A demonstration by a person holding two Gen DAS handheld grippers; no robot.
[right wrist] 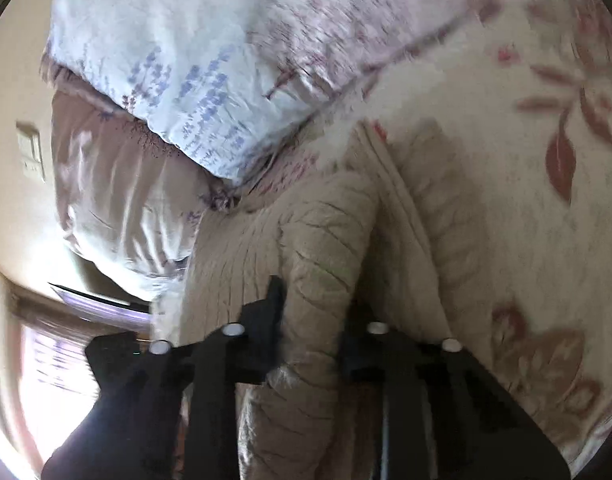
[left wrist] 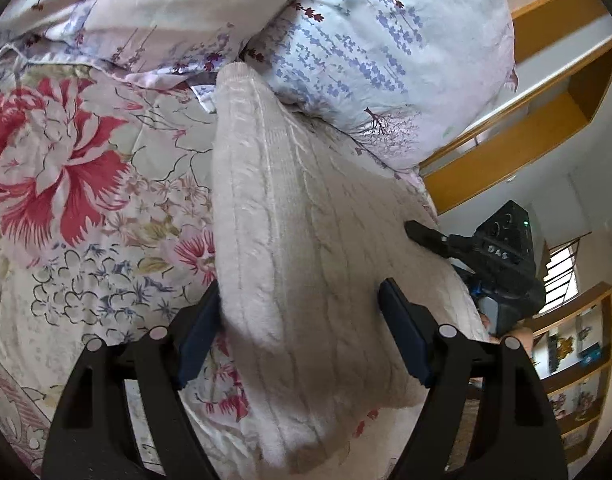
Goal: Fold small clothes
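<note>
Both tongs work on one cream cable-knit garment [left wrist: 306, 264] that lies on a bed covered by a floral sheet with big red flowers [left wrist: 66, 168]. Seen from the left wrist, the left gripper [left wrist: 302, 328] stands wide open, its dark blue pads [left wrist: 404, 332] on either side of a thick folded ridge of the knit; the left pad sits right against the fabric edge and the right pad shows clear of it, so nothing is pinched. The knit runs as a long folded band from the bed's near edge up toward the pillows, where its narrow end meets a pale blue pillow with a lavender sprig print [left wrist: 386, 52]. A second pillow, pinkish white satin [left wrist: 138, 4], lies beside that one along the head of the bed. Beyond the knit's right edge the right gripper [left wrist: 426, 234] shows as a black body with its fingers on the fabric border. Behind it stand wooden shelves [left wrist: 526, 148].

From the right wrist, which is blurred, the right gripper [right wrist: 314, 320] has its black fingers [right wrist: 272, 312] drawn in narrow on a bunched roll of the cream knit, which fills the gap between them and is gripped. That roll lies near the bed's side edge, just below the lavender pillow [right wrist: 194, 72], with the floral sheet [right wrist: 526, 180] spreading to the right.
</note>
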